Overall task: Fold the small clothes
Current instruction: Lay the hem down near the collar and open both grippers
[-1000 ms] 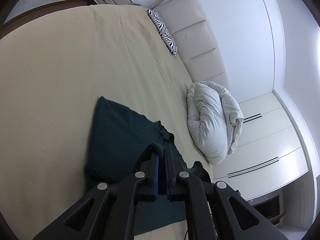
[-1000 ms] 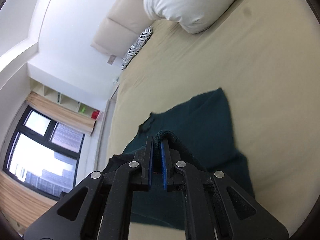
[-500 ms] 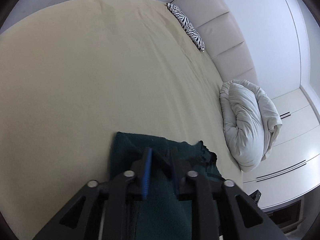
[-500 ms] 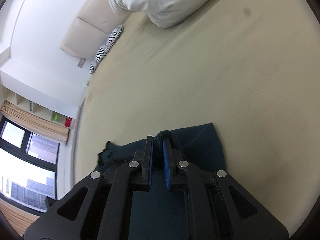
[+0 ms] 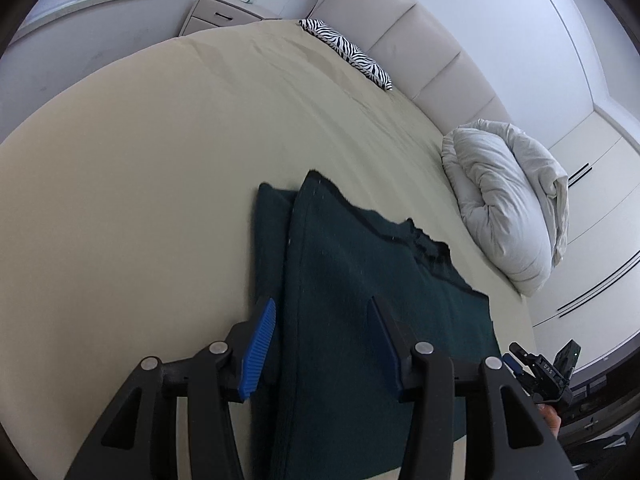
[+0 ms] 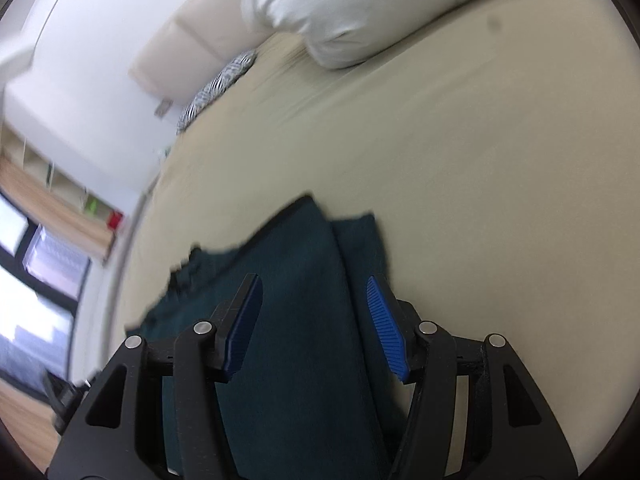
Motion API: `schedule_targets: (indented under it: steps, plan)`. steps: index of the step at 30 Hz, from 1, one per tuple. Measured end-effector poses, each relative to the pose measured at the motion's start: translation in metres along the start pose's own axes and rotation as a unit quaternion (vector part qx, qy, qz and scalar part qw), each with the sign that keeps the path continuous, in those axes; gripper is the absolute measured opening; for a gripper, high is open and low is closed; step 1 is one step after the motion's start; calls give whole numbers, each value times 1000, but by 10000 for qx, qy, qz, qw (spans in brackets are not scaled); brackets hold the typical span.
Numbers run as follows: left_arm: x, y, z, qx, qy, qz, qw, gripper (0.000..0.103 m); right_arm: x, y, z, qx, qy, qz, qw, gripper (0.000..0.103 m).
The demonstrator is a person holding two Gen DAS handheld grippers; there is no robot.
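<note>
A dark green garment (image 5: 360, 280) lies folded over on the beige bed sheet (image 5: 140, 180), one layer on top of another. My left gripper (image 5: 320, 332) hovers over its left edge; the jaws are opening and the cloth lies below them, not pinched. In the right wrist view the same garment (image 6: 296, 280) shows its right edge under my right gripper (image 6: 314, 316), whose jaws are opening too, their blue pads (image 6: 384, 320) apart from the fabric. The right gripper's tip (image 5: 540, 368) appears at the lower right of the left wrist view.
A bundled white duvet (image 5: 508, 204) lies by the bed's right edge, near the padded headboard (image 5: 420, 48). A zebra-striped pillow (image 5: 348, 54) rests at the head. A nightstand (image 5: 224, 16) and wardrobe doors (image 5: 592, 240) stand beyond. A window (image 6: 36, 280) is at the left.
Both grippers went from shut on the garment's edges to open, lowering and releasing the cloth. The top layer now lies flat over the lower one.
</note>
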State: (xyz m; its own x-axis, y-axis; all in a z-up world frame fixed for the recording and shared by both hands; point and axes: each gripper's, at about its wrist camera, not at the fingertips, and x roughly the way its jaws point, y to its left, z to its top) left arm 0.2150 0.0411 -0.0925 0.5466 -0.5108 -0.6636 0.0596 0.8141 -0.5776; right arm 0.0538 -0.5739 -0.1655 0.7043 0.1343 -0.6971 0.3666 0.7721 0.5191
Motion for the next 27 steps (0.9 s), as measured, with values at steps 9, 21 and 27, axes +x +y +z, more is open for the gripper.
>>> schedule_targets:
  steps: [9,21,27]
  plan:
    - [-15,-8,-44,472,-149,582,9971,50,-31,19,-71,-1202,226,-677,9902,51]
    - [-19,-4,-61,888,-251,1040,9903,16,-65,3,-105,-1192,164,-788,9896,32]
    - [-22,-11,-65,1160,-317,1159,9860,8,-69,0,-113,-1242,182,-796,9889,21]
